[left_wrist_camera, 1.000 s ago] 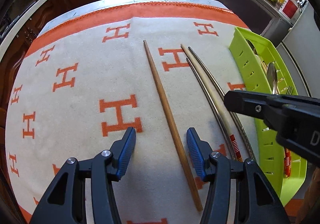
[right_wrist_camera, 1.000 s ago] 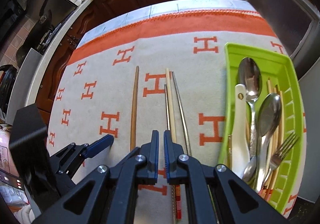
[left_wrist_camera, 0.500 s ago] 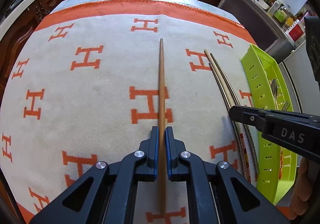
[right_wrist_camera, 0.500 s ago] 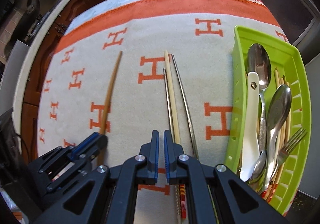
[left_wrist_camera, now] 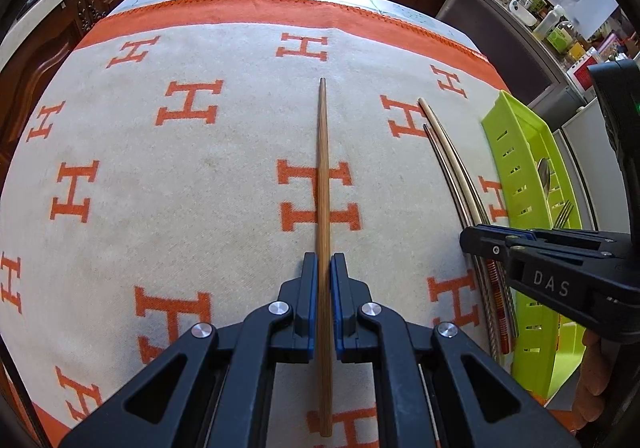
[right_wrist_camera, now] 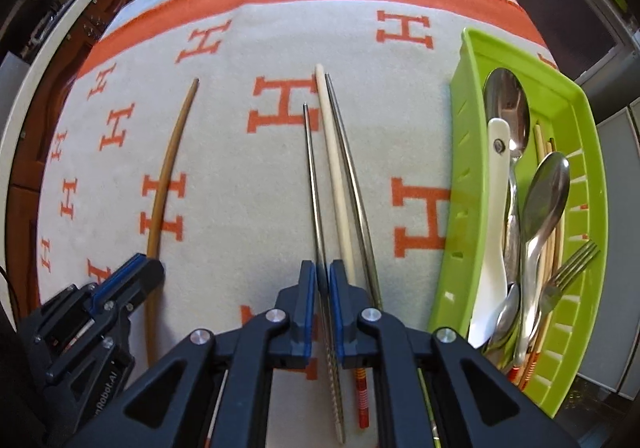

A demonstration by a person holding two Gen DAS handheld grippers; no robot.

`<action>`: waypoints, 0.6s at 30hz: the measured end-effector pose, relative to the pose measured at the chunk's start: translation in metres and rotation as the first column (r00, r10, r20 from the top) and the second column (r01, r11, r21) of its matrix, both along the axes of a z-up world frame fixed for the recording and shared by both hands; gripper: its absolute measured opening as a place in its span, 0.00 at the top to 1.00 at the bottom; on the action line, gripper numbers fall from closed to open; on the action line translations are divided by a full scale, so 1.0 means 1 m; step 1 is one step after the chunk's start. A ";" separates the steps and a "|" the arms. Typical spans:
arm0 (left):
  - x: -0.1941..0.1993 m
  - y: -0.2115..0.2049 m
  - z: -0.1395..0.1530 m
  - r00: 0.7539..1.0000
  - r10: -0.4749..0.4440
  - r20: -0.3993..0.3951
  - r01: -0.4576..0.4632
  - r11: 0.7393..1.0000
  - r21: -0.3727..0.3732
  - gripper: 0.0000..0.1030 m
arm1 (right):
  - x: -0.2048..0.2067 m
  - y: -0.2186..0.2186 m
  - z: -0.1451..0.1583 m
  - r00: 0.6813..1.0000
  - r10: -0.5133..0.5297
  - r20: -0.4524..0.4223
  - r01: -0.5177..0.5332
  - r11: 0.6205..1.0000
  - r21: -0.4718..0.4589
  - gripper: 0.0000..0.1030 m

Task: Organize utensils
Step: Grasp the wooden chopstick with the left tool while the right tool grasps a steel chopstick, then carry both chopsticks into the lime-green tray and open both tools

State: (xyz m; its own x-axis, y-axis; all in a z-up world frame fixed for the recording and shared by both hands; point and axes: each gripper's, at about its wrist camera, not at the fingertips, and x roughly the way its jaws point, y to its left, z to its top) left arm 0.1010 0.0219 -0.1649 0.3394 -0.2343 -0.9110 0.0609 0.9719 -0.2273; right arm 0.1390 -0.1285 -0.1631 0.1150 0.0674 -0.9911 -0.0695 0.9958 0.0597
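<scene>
My left gripper (left_wrist_camera: 323,268) is shut on a brown wooden chopstick (left_wrist_camera: 323,168), which runs straight along the gripper over the orange-and-cream cloth. The right wrist view shows that gripper (right_wrist_camera: 140,268) at lower left, with the brown chopstick (right_wrist_camera: 168,168) curving away from it. My right gripper (right_wrist_camera: 322,276) points straight down and its jaws are opening to a narrow gap. A metal chopstick (right_wrist_camera: 311,168) lies in line between them. Beside it lie a pale wooden chopstick (right_wrist_camera: 334,168) and a second metal chopstick (right_wrist_camera: 352,176). In the left wrist view the right gripper (left_wrist_camera: 496,242) sits low on these.
A lime green slotted tray (right_wrist_camera: 460,168) stands at the cloth's right edge, holding spoons, a white ladle-like spoon, a fork and chopsticks. The same tray (left_wrist_camera: 516,168) shows behind the right gripper. Dark wood cabinets and a cluttered counter ring the table.
The left jaws closed on the brown chopstick, which now lines up with the gripper. The right gripper sank over the metal chopstick and its jaws parted slightly.
</scene>
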 end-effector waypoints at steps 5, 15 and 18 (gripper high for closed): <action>-0.005 -0.001 0.003 1.000 -0.007 -0.003 0.007 1.000 -0.014 0.96 | -0.008 0.008 0.002 0.999 0.014 0.048 -0.013 1.000 -0.014 0.94; -0.023 -0.019 0.038 0.998 -0.052 0.029 0.054 0.997 -0.062 0.96 | -0.035 -0.037 0.042 0.988 -0.112 0.109 0.087 0.973 0.215 0.95; -0.029 -0.033 0.053 0.995 -0.088 0.036 0.091 0.991 -0.093 0.96 | -0.044 -0.056 0.062 0.979 -0.142 0.147 0.101 0.961 0.258 0.95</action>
State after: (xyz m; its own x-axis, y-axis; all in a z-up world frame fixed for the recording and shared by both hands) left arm 0.0716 -0.0116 -0.1118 0.3415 -0.3494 -0.8725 0.1555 0.9365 -0.3142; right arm 0.0947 -0.1842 -0.1013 0.2953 0.2847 -0.9120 0.0215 0.9524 0.3042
